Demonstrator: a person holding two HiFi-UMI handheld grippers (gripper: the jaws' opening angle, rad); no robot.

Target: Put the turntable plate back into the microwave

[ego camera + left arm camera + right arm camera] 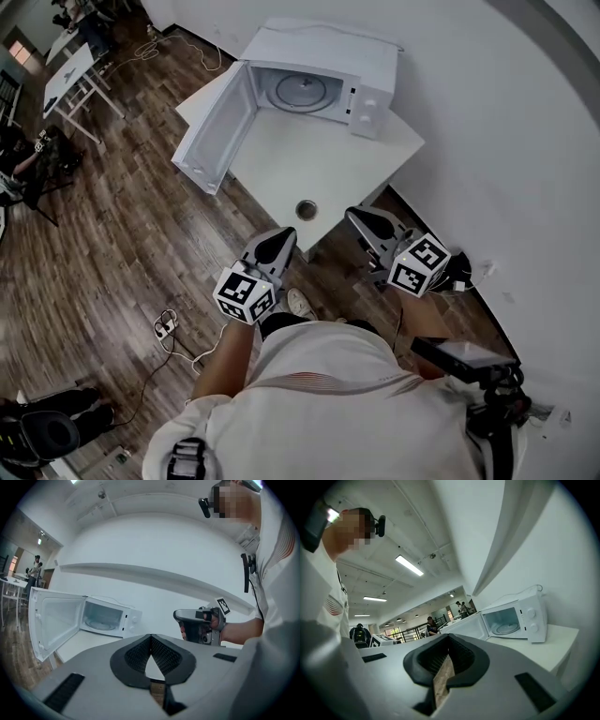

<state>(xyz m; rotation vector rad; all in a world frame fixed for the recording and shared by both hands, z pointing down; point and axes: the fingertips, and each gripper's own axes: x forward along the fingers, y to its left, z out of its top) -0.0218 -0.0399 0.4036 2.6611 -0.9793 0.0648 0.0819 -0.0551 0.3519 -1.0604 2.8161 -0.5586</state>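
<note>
Turntable plate (306,91) lies inside the open microwave (375,66), upper centre. Well below it, left gripper (284,236) and right gripper (357,218) have jaws together, empty.

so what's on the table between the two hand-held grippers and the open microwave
In the head view, only a small round thing near the front edge of the table; the rest of the white top up to the microwave is bare.

White microwave (319,56); white table (314,164); brown plank floor (122,216); plate (307,91) perhaps greyish
</note>
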